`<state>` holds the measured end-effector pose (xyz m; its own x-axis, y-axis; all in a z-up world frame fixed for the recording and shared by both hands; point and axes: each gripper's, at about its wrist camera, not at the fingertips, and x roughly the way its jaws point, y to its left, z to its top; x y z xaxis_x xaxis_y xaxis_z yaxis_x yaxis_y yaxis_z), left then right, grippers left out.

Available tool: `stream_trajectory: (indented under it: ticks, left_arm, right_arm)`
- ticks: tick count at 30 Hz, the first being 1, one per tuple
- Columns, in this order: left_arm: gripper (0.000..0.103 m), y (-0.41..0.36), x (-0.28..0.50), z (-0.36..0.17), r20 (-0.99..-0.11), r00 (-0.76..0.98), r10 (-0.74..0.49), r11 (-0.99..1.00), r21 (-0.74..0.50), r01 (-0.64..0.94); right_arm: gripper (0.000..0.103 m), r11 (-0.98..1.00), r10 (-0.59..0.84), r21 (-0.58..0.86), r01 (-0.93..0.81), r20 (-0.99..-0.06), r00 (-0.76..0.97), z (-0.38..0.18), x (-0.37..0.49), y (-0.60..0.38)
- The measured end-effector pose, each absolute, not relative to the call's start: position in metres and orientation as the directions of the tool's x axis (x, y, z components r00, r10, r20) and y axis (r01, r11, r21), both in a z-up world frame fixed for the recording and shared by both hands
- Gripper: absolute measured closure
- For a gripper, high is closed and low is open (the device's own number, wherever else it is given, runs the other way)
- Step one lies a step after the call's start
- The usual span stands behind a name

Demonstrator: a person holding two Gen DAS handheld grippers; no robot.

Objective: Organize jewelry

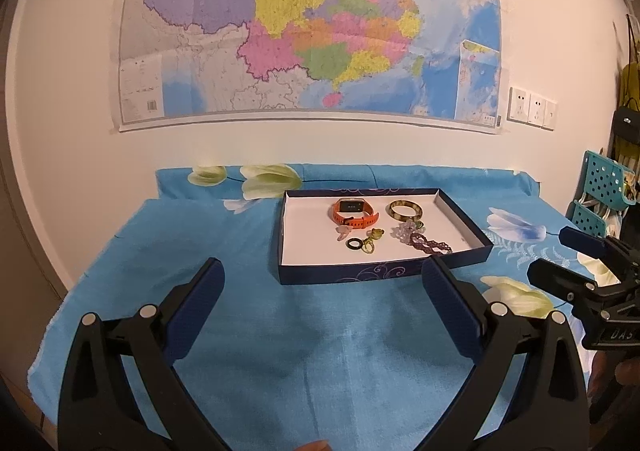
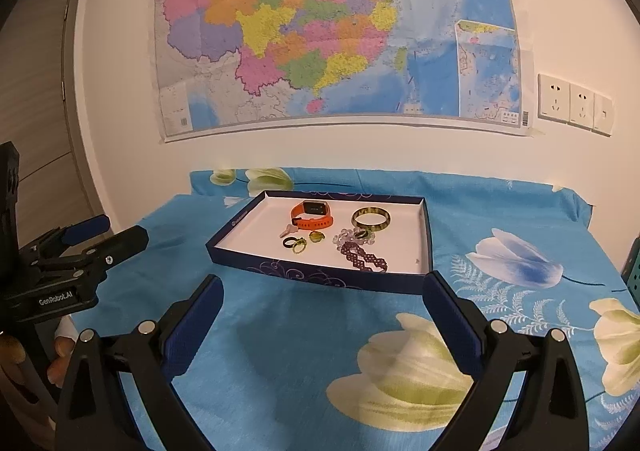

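Both grippers gape; tray ahead, unobstructed

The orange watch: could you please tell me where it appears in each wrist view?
Left wrist view: the orange watch lies right of centre, at the back of the box.
Right wrist view: the watch sits near the centre, again at the back of the box.
Shared landmark: the bangle just right of it.

Counts — one shallow navy cardboard box lid, one orange-strapped smartwatch, one mottled green-brown bangle, one purple beaded bracelet, one black ring, one yellow-green ring — rest of the cluster is too small to count.
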<state>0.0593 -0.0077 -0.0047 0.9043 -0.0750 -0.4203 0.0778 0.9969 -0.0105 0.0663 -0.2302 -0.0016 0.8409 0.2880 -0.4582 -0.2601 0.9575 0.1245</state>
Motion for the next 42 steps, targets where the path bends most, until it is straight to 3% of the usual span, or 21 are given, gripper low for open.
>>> stream_trajectory:
  ticks: [42]
  left_arm:
    - [0.006, -0.007, 0.036, 0.004, -0.374, 0.925, -0.074, 0.997, -0.012, 0.075]
  right_arm:
    - [0.007, 0.957, 0.290, 0.112, -0.268, -0.439, 0.850, 0.006, 0.048, -0.228]
